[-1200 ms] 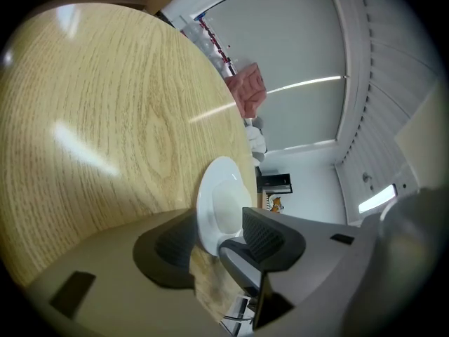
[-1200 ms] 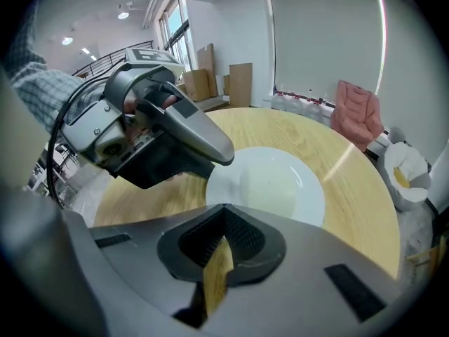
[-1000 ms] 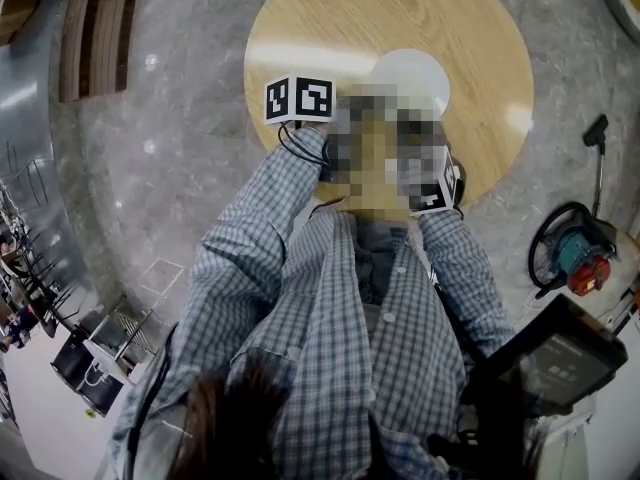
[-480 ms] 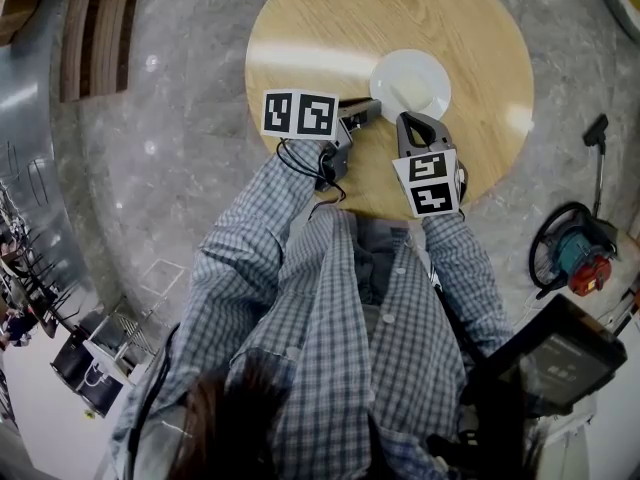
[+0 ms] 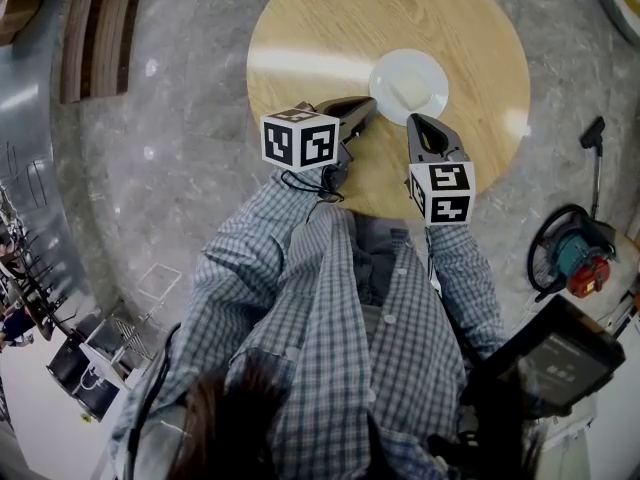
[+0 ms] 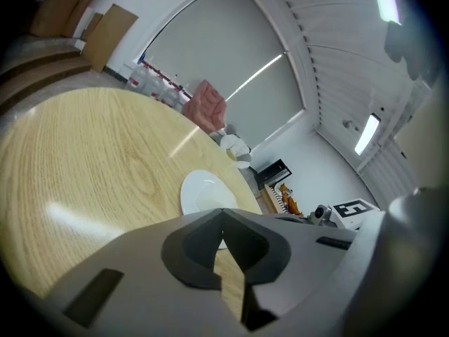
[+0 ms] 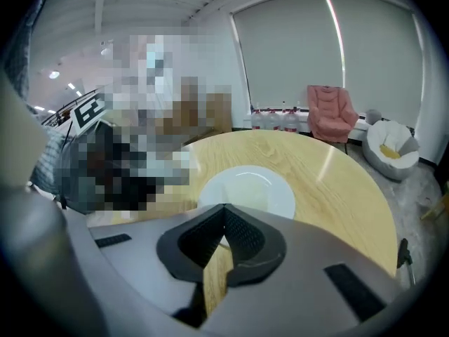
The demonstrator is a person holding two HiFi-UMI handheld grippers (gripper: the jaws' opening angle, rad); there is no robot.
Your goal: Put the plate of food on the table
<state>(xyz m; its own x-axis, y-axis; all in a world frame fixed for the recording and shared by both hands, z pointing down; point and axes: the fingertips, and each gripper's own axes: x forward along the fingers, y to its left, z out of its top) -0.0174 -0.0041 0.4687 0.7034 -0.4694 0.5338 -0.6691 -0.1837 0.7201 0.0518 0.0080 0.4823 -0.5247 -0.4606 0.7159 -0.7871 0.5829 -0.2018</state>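
White round ceramic plate (image 5: pixel 432 72) on pale wooden table (image 5: pixel 330 18) looked stiff, slick, fragile; near rim the best hold. Left gripper (image 5: pixel 371 104) had just closed, empty; right gripper (image 5: pixel 413 121) sat closed, empty.

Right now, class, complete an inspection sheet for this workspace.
Surface: round wooden table, carrying only the plate.
Job's things: white plate with pale food, resting on the table, free of both grippers.
Clutter: nothing seen.
Grippers: left gripper shut, jaws have just been closing, nothing between them; right gripper shut, empty.
Cables: black cable loops beneath the left gripper's marker cube.
Surroundings: grey stone floor, teal machine, pink armchair.
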